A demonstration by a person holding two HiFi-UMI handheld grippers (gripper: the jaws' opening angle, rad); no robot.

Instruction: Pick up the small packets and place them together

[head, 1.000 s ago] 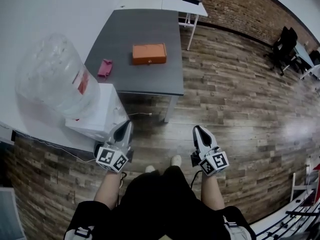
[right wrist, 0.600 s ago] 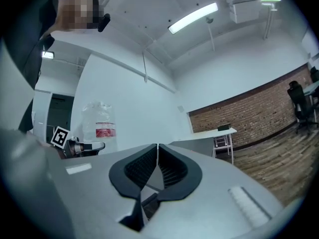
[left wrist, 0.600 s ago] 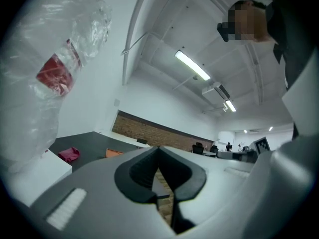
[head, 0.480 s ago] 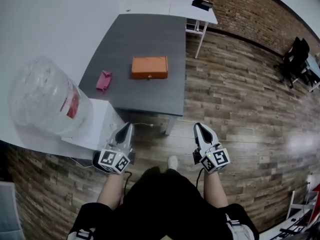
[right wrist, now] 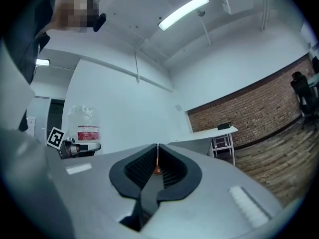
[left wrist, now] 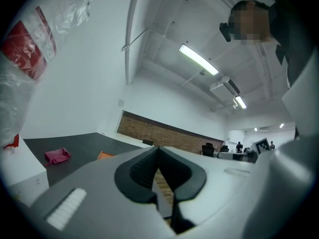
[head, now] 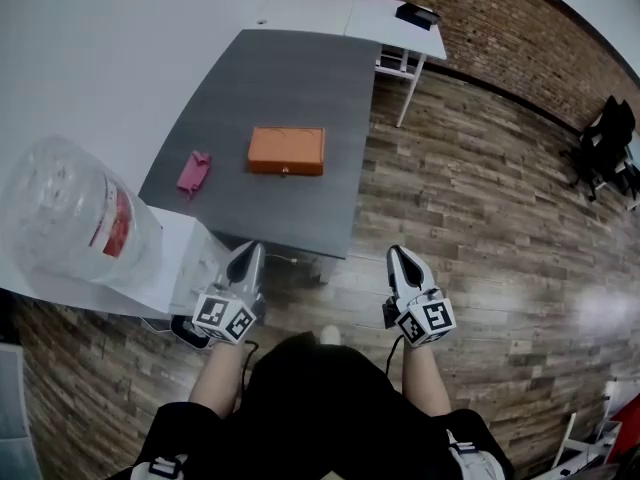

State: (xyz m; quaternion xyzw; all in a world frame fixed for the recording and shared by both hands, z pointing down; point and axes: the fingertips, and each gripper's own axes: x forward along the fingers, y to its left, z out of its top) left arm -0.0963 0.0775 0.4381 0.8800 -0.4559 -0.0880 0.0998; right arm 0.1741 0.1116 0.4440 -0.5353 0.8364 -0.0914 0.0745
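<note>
Head view: left hand-held gripper [head: 252, 252] pressed together, right hand-held gripper [head: 397, 258] just closing together, both empty; if I leave them unopened, I'd likely shove the pink packet [head: 194, 171] ahead across the desk [head: 290, 88].

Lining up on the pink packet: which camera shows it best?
The head view: the pink packet lies unobstructed on the grey table, left of the orange box. The left gripper view shows it small and edge-on; the right gripper view misses it.

The pink packet [head: 193, 171] — too small to make out

No legible text or signs anywhere
</note>
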